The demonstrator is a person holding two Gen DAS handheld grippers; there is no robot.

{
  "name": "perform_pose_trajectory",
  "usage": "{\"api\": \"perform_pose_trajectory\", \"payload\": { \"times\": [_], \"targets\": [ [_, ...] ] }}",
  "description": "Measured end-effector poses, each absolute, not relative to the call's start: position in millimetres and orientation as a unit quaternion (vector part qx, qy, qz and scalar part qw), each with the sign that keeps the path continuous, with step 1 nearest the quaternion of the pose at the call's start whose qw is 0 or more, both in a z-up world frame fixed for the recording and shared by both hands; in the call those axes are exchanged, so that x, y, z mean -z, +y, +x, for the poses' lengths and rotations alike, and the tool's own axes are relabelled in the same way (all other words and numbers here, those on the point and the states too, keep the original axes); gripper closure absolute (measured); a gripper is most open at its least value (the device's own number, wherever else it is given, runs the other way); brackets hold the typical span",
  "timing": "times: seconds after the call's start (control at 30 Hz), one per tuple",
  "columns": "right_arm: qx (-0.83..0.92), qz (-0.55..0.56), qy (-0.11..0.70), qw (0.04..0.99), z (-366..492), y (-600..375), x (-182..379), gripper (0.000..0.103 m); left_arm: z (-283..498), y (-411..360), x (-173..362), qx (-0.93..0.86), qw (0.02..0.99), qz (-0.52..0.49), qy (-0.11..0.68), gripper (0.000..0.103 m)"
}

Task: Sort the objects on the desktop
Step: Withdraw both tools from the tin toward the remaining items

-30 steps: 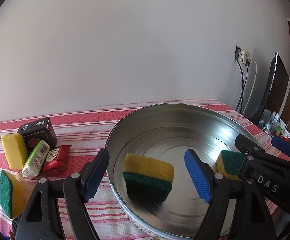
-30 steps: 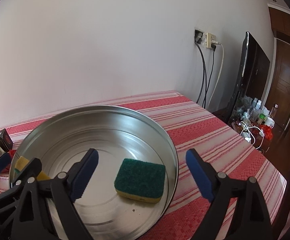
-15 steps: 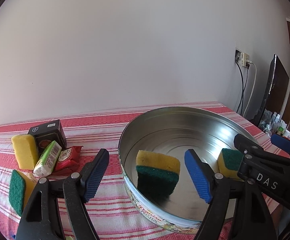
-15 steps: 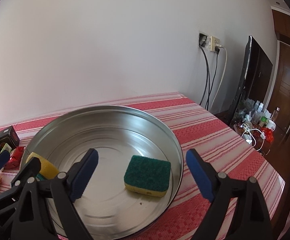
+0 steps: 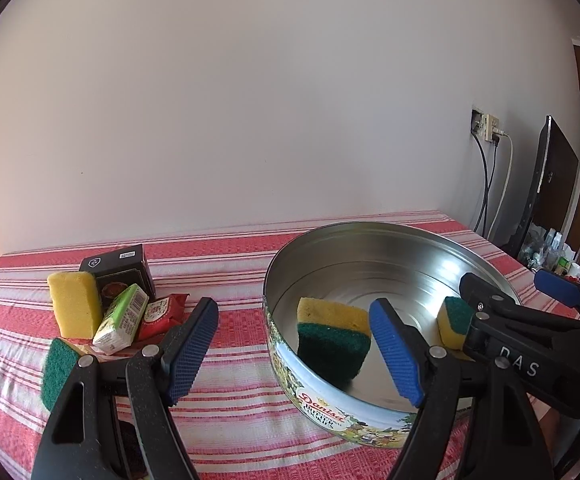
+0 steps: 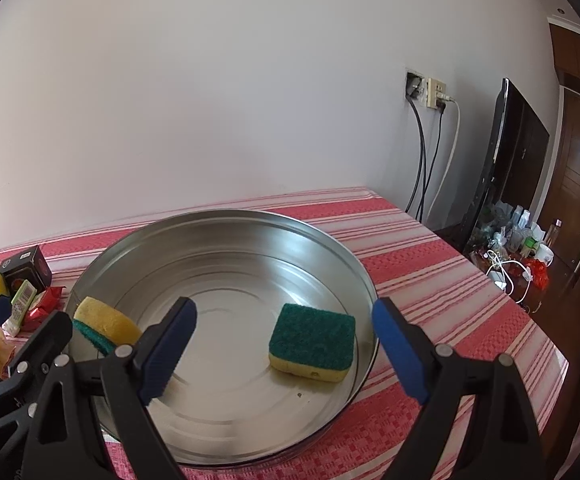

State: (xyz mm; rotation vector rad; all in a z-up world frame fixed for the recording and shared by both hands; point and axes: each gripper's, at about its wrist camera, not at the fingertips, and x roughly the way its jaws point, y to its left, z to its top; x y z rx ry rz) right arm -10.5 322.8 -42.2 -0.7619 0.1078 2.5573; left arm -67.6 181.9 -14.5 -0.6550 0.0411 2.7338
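We read: between picks. Two scrub sponges sit in cookie tin (image 5: pixel 330 416). Left gripper (image 5: pixel 296 354) and right gripper (image 6: pixel 286 350) both gape wide, empty. Next: left swings to green-faced sponge (image 5: pixel 59 368) outside tin, straddles, closes.

So the right gripper (image 6: pixel 284 350) sits wide open over a big round silver metal tin (image 6: pixel 330 240) on the red-and-white striped tablecloth (image 6: pixel 442 280). Inside, a green-topped yellow sponge (image 6: pixel 312 340) lies flat near the tin's right rim, and another yellow-and-green sponge (image 6: pixel 102 326) leans against the left wall. Small boxes and packets (image 6: pixel 26 284) crowd the desk's left edge.
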Motion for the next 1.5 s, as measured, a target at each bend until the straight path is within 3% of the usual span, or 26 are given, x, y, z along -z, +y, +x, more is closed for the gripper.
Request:
{"api": "perform_pose_trajectory", "payload": {
  "times": [0.87, 1.5],
  "targets": [
    [-0.933, -0.277, 0.026, 0.229, -14, 298, 33, 0.012, -63, 158, 6, -0.960, 0.166, -0.227, 0.001, 0.023],
    [-0.944, -0.274, 0.006, 0.185, -21, 234, 27, 0.012, -53, 86, 1, -0.964, 0.129, -0.233, -0.018, 0.023]
  ]
}}
